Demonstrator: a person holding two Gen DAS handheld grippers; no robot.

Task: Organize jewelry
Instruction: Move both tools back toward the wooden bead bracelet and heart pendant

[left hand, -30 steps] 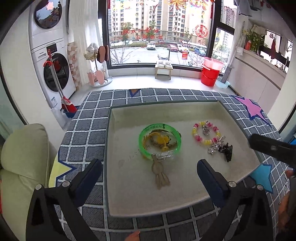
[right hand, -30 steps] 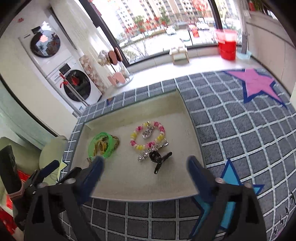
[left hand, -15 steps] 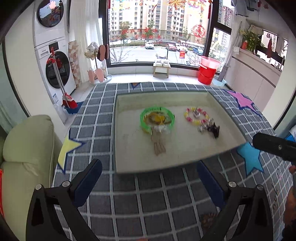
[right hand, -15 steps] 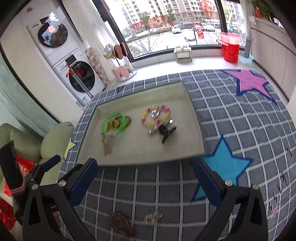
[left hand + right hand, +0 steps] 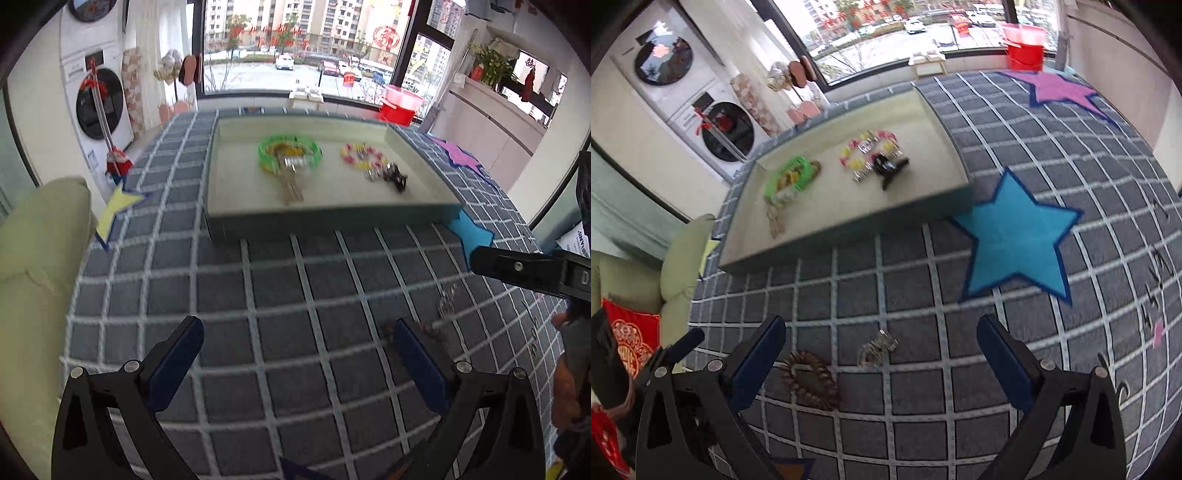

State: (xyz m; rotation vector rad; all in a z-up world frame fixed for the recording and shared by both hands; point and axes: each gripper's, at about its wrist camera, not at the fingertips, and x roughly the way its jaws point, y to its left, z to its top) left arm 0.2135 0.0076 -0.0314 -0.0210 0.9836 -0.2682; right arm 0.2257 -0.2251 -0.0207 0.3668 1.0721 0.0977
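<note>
both tools are spread wide and empty; the right gripper (image 5: pixel 881 354) hangs over a silver clip (image 5: pixel 876 348) and brown bead bracelet (image 5: pixel 809 380) on the checked mat (image 5: pixel 923 280), likely bound for the tray (image 5: pixel 849 225) holding sorted pieces; left gripper (image 5: pixel 295 354) idles

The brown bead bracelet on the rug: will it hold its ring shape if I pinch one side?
Probably not. The brown bead bracelet looks strung from separate beads, so it would likely sag into a loop. Round beads may slip between the fingers. It looks light.
</note>
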